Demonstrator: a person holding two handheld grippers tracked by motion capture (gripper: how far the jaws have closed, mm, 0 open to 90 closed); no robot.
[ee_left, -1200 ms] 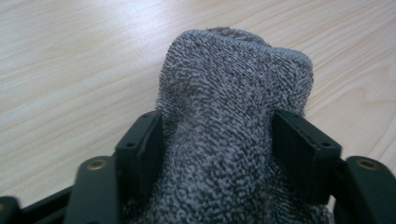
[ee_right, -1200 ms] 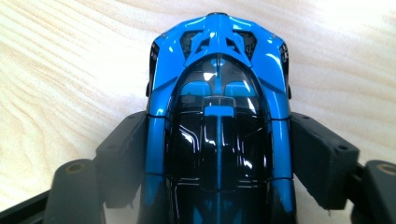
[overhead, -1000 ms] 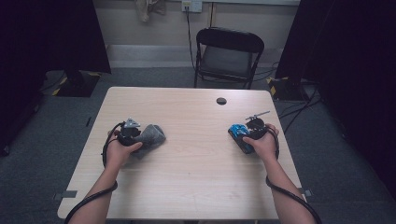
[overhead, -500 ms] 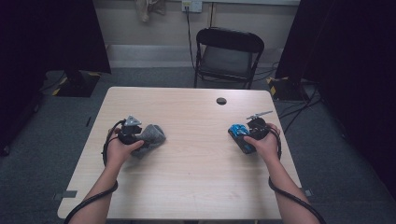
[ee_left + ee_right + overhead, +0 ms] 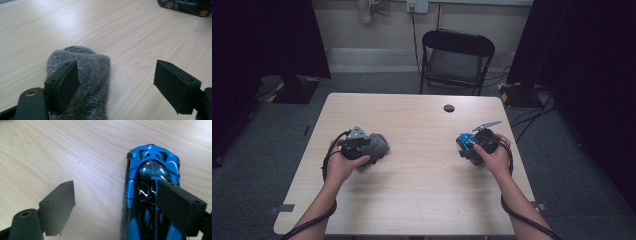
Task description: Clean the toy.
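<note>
Grey fuzzy sock (image 5: 82, 80) is lying on the wooden table (image 5: 422, 200) at nine o'clock, under the left gripper (image 5: 116, 83), whose jaws have just been opening and are gaping wide. Blue toy car (image 5: 150, 195) is sitting at three o'clock beneath the right gripper (image 5: 116, 206), jaws likewise parting, clasping nothing.

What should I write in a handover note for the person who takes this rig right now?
Left gripper: open, jaws just widened, nothing pressed between them; the grey fuzzy sock lies on the table under its left jaw.
Right gripper: open, jaws just widened; the blue toy car sits on the table partly beneath its right jaw, not gripped.
Done: both things rest on the table, apart, sock on the left side, car on the right.
Left: probably grasping each thing; neither is held yet.
</note>
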